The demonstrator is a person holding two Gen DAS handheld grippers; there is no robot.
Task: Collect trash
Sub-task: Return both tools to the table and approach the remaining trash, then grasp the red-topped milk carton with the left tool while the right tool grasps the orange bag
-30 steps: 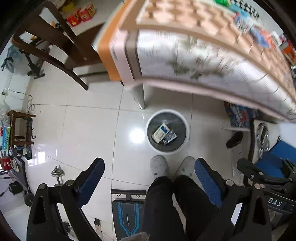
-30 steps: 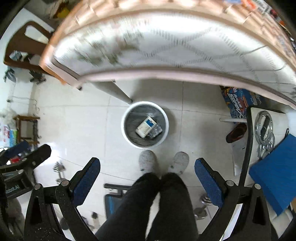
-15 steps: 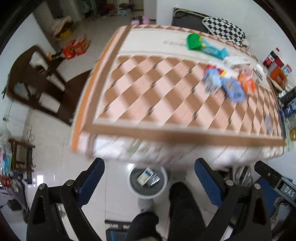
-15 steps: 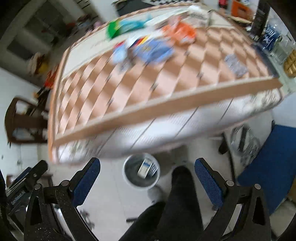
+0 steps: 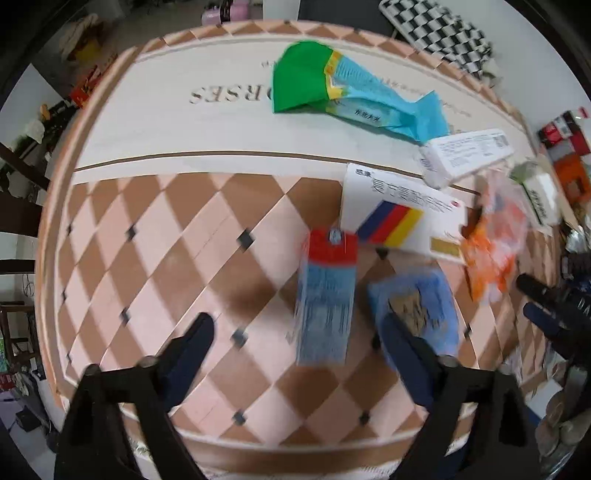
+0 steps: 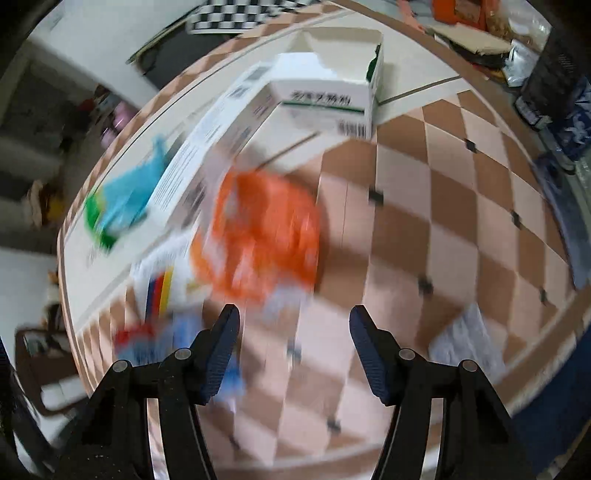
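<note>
Several pieces of trash lie on a checkered table. A red-topped blue packet lies just ahead of my open, empty left gripper. A blue wrapper sits by its right finger. Beyond lie a white box with coloured stripes, an orange wrapper, a long white box and a green-and-blue bag. My right gripper is open and empty, just before the orange wrapper. A white carton stands farther back.
The right gripper's body shows at the right edge of the left wrist view. A silvery packet lies near the table's front right. Clutter and a blue object crowd the table's right end. A checkered cloth lies behind the table.
Both grippers have swung up from the floor bin, over the table edge, and now hover low over the trash on the tabletop. The bin has left view.
</note>
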